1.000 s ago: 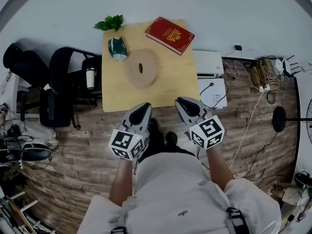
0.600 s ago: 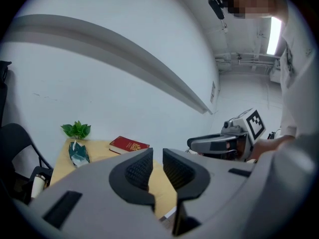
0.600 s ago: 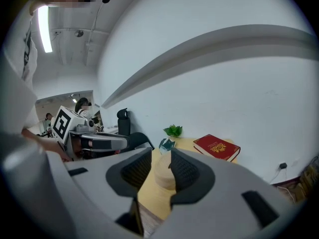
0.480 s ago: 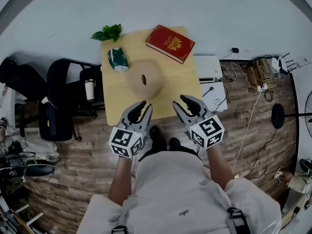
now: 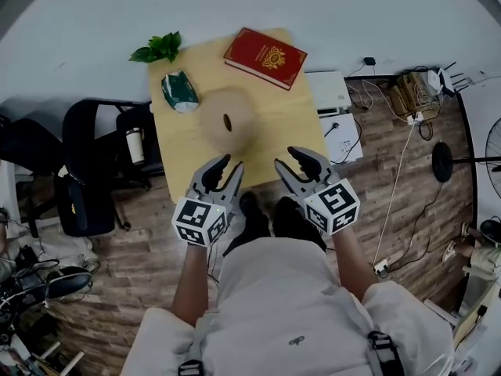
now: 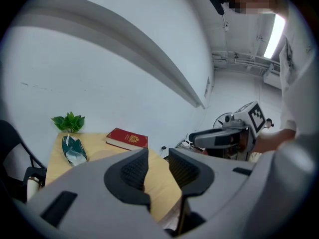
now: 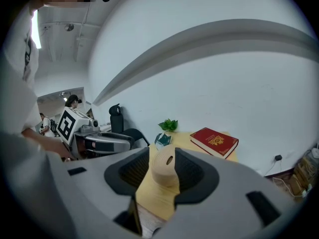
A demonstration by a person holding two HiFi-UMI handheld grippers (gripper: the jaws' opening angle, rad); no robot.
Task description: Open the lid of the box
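The left gripper (image 5: 232,164) and right gripper (image 5: 283,157) have edged forward over the near edge of the light wooden table (image 5: 274,116), jaws just spread, empty; the round tan lidded box (image 5: 227,120) sits mid-table, untouched.

The table (image 5: 270,116) in the upper middle of the head view looks to me like pale wood with a smooth, matt top. The round box (image 5: 227,120) on it has the same dull, light-brown wooden look, without any shine. The red book (image 5: 264,57) at the top has a slightly glossy cover with gold print, the green packet (image 5: 180,91) to its left is crinkled and shiny like plastic film, and I see the floor (image 5: 423,210) at the right as brown wood planks of rough, uneven tone.
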